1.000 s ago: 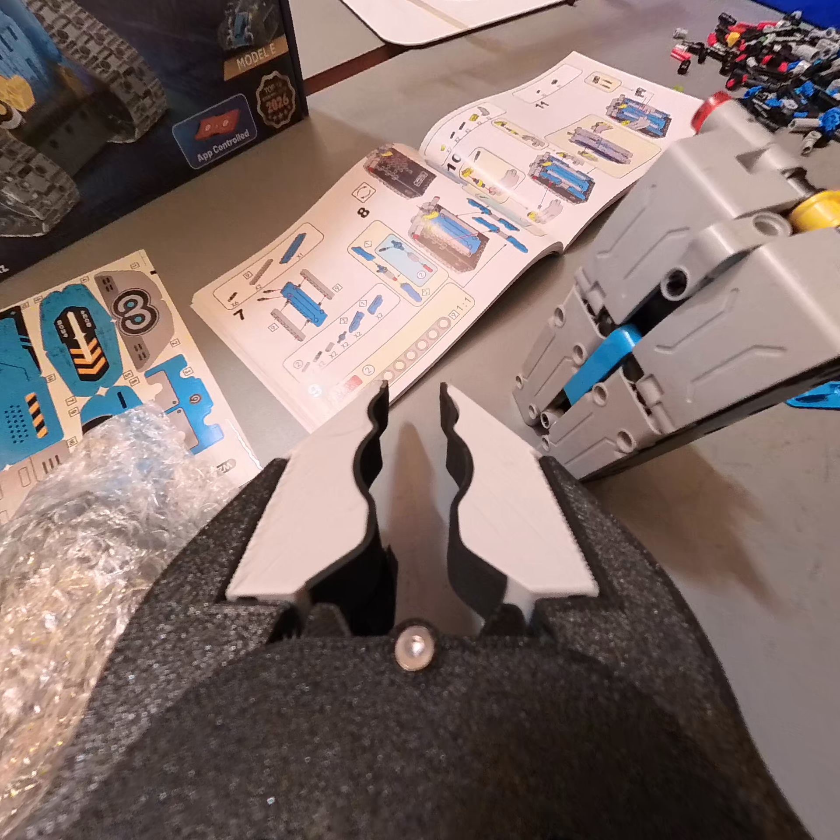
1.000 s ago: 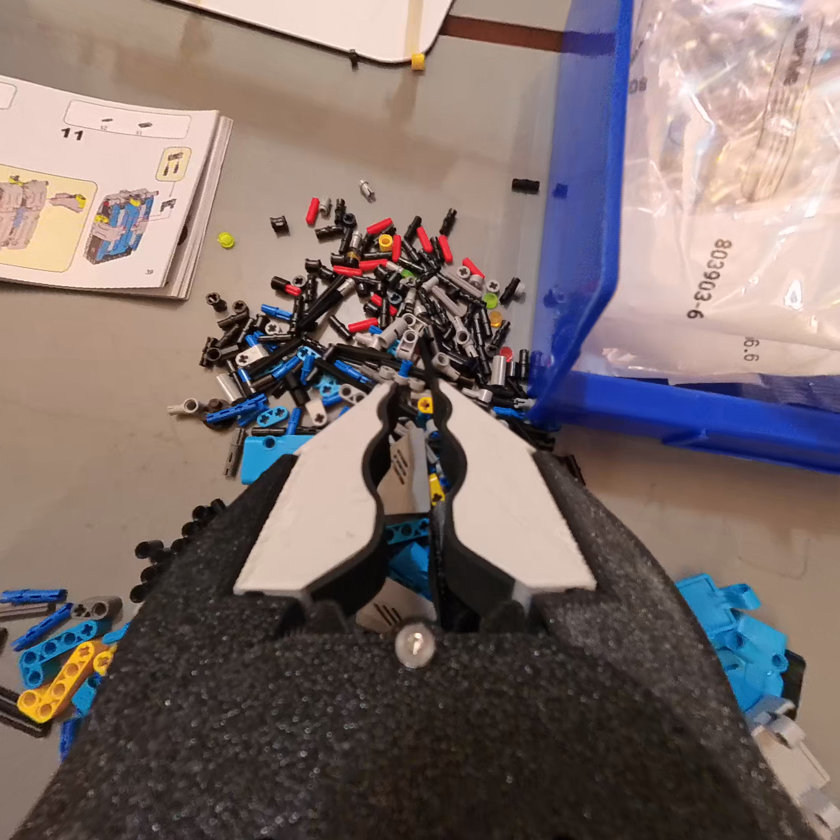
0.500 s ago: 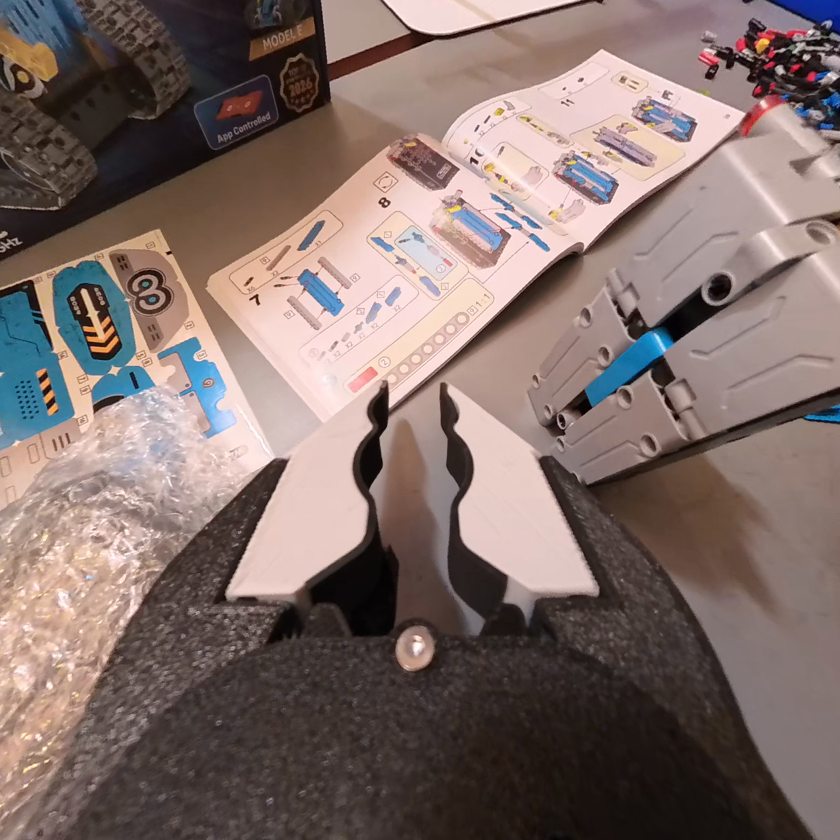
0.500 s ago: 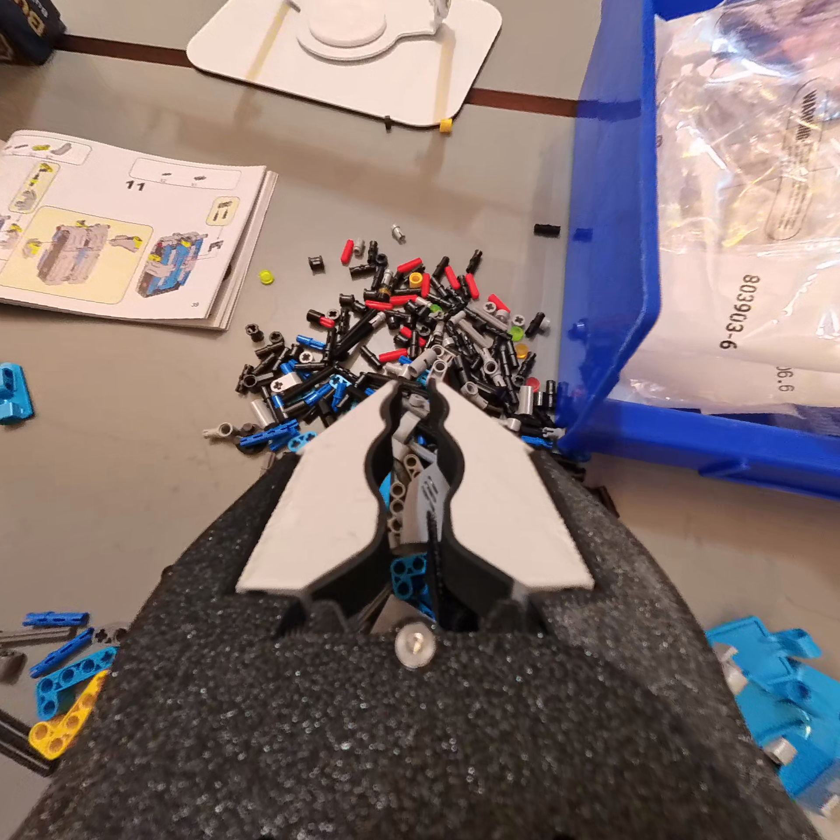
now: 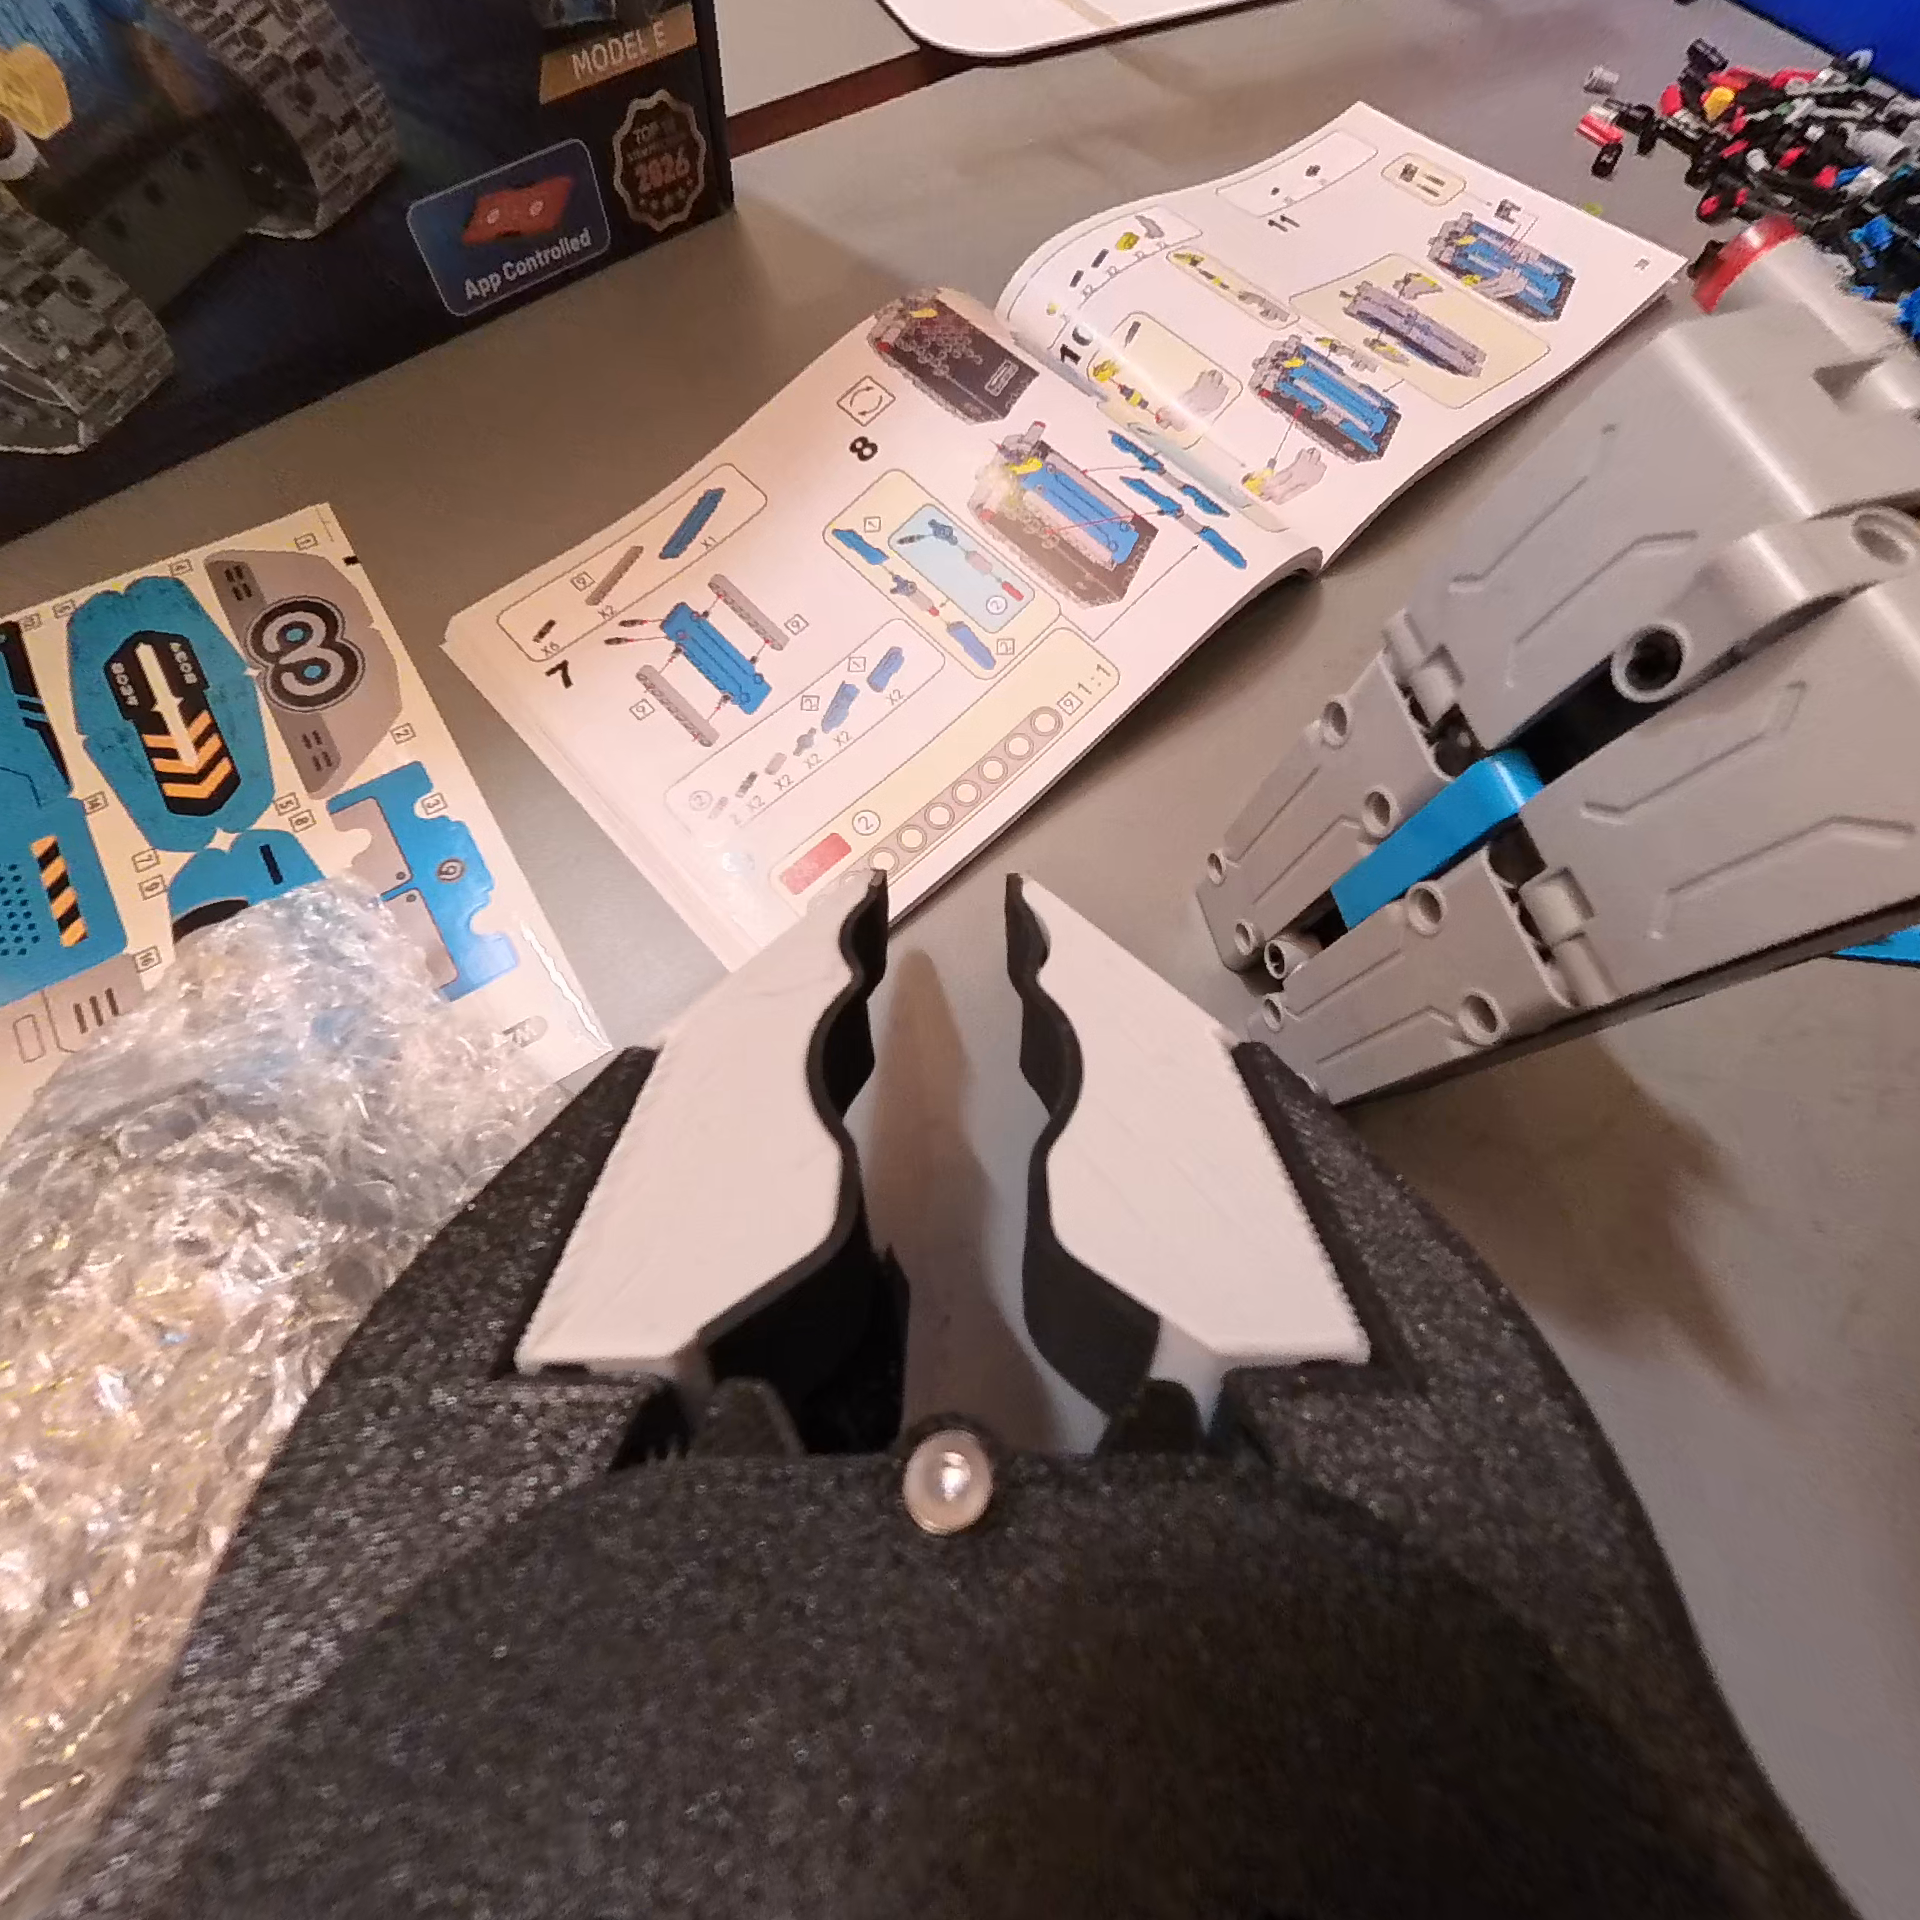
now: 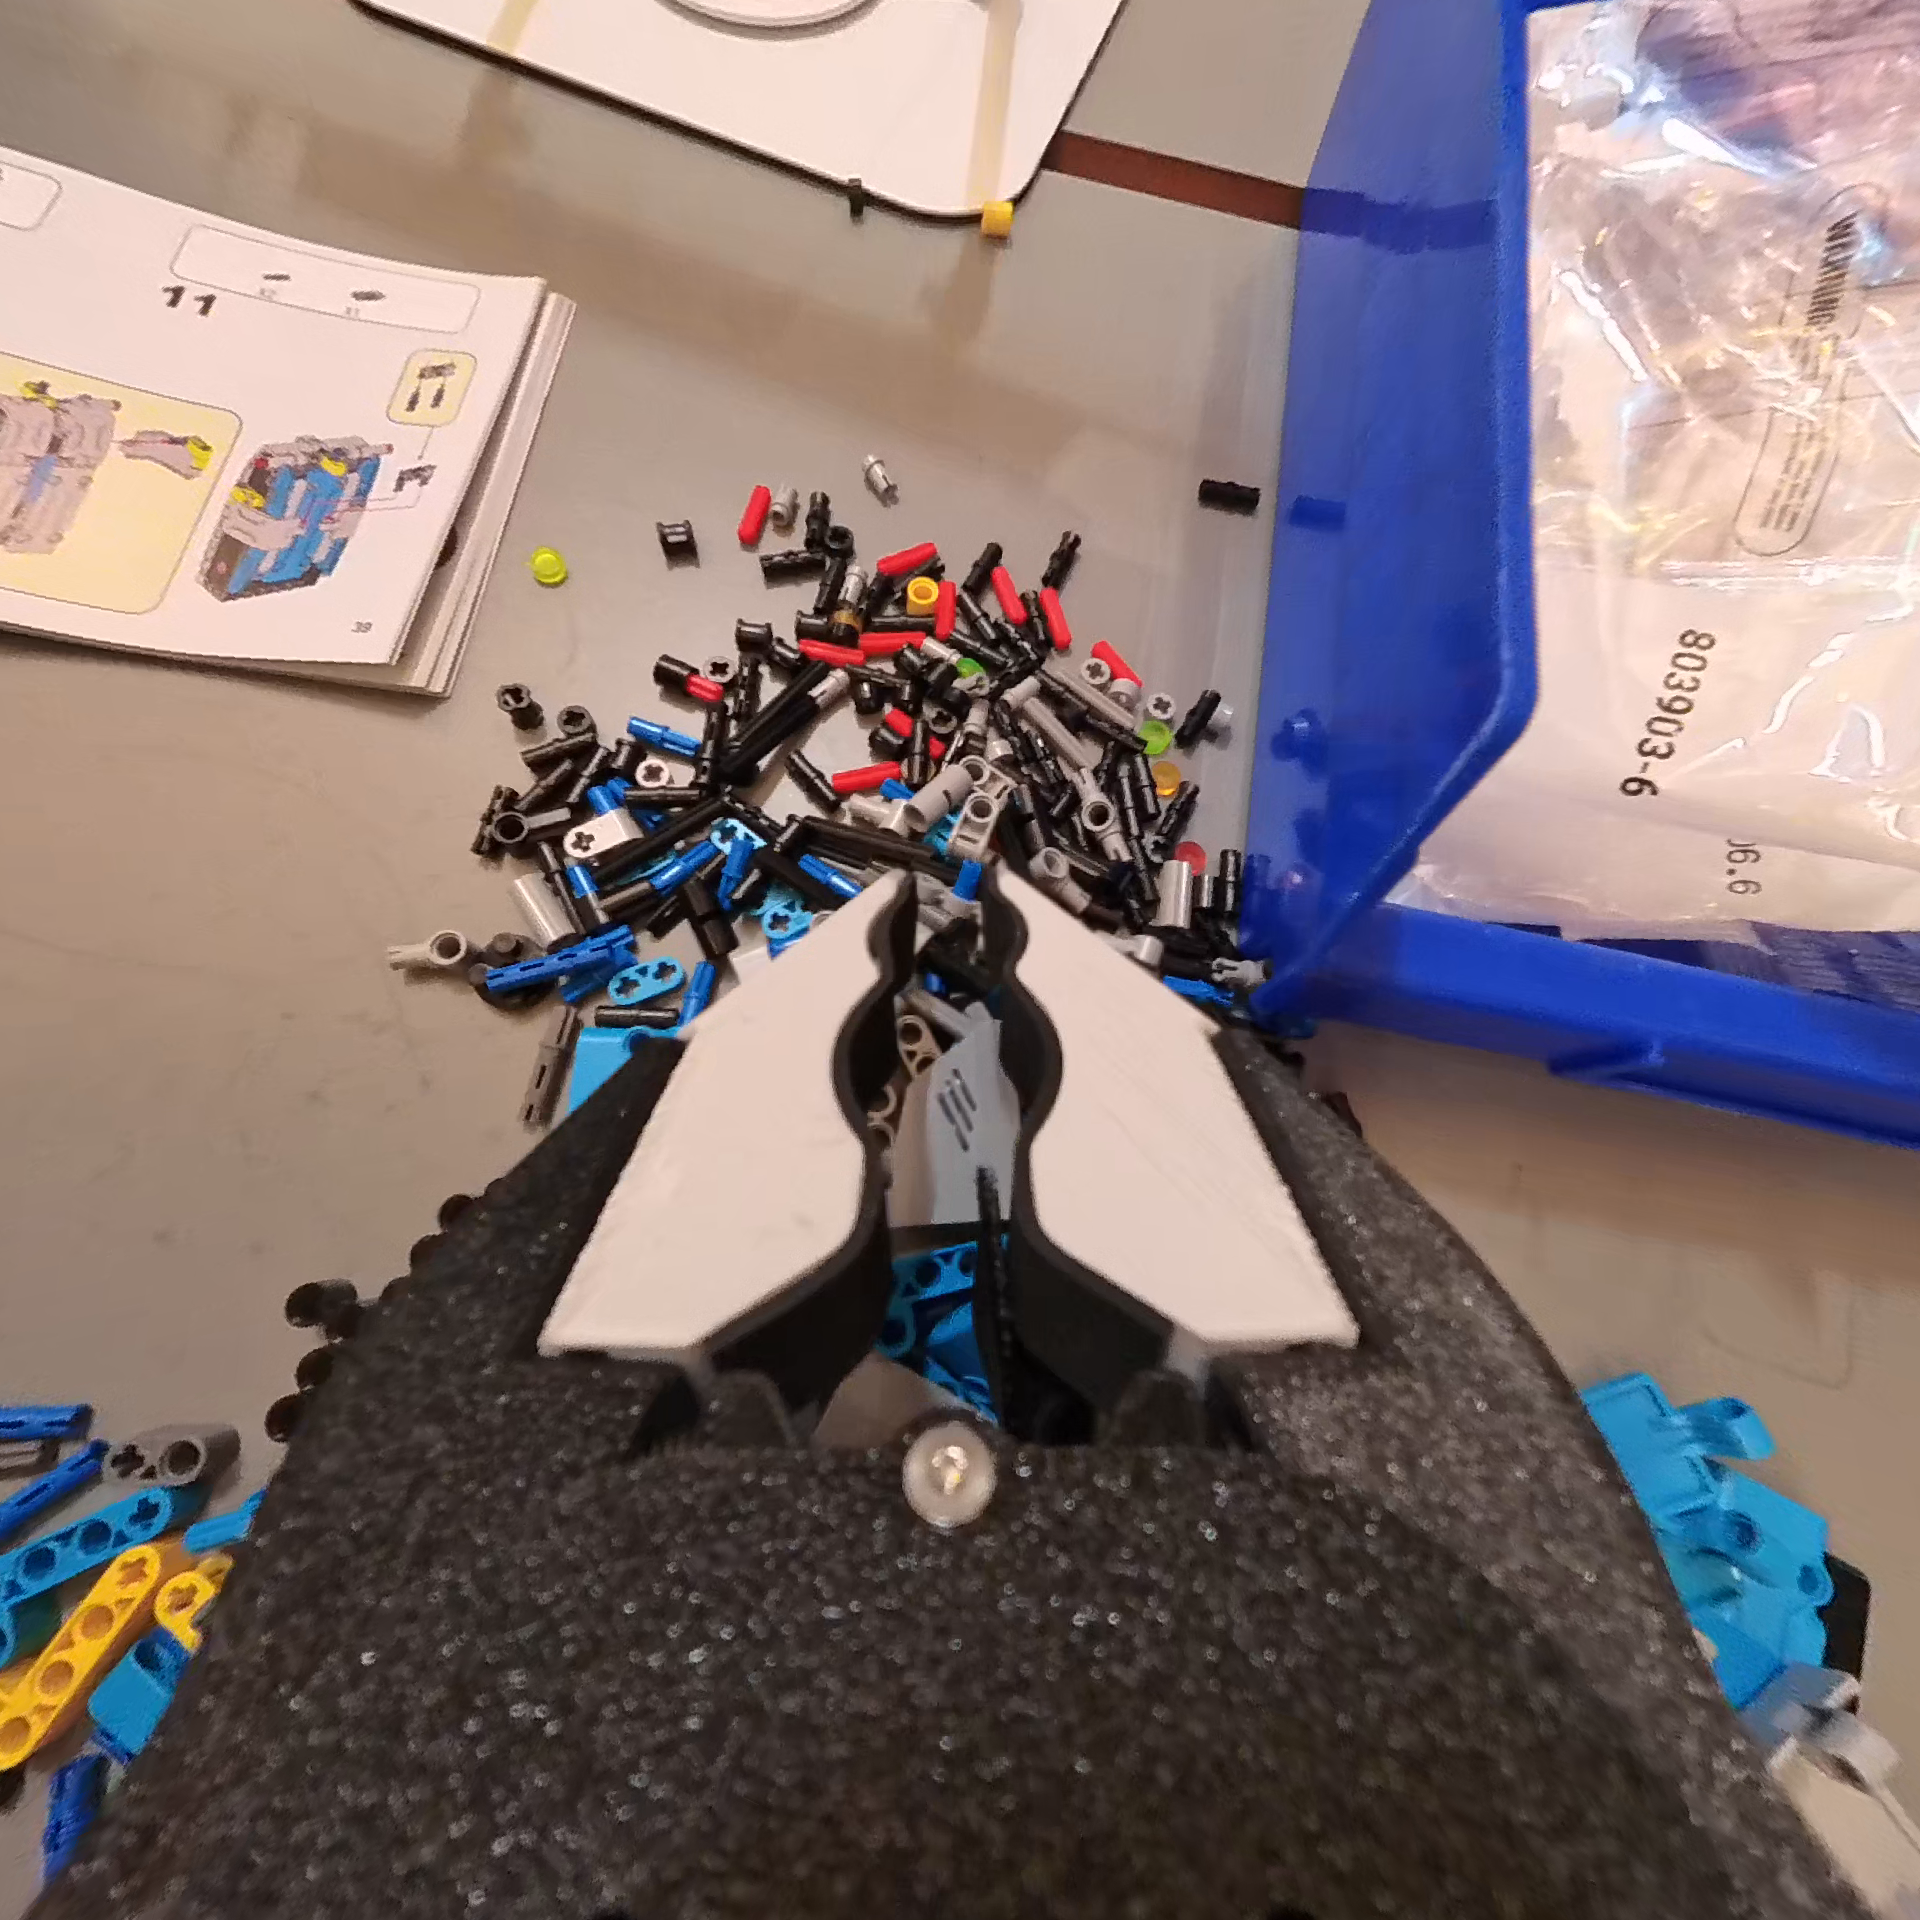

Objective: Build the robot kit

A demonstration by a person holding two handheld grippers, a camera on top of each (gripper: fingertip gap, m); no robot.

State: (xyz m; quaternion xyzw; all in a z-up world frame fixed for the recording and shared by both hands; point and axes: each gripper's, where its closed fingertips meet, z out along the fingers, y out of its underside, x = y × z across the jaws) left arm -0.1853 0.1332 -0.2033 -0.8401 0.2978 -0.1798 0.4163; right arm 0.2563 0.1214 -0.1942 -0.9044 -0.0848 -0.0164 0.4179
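My left gripper (image 5: 945, 894) is open and empty, low over the grey table. It lies between an open instruction booklet (image 5: 935, 582) ahead and a grey brick-built assembly with a blue beam (image 5: 1558, 810) to the right, touching neither. My right gripper (image 6: 948, 894) hovers over the near edge of a pile of small black, red, blue and grey pins (image 6: 883, 748). Its jaws stand a narrow gap apart with nothing gripped. A grey panel piece (image 6: 961, 1112) lies on the table below the gap. The booklet's right page (image 6: 260, 468) lies left of the pile.
A sticker sheet (image 5: 208, 748), crumpled bubble wrap (image 5: 208, 1195) and a dark product box (image 5: 312, 156) lie to the left. A blue bin (image 6: 1392, 623) holding clear bags (image 6: 1714, 520) stands right of the pile. Blue and yellow beams (image 6: 94, 1621) and light-blue parts (image 6: 1714, 1558) lie near. About 45 centimeters separates my left fingertips from my right.
The right gripper drew back from the pile half a second ago and has come close over it again. The left gripper has only drifted slightly. Neither gripper's jaws have changed.
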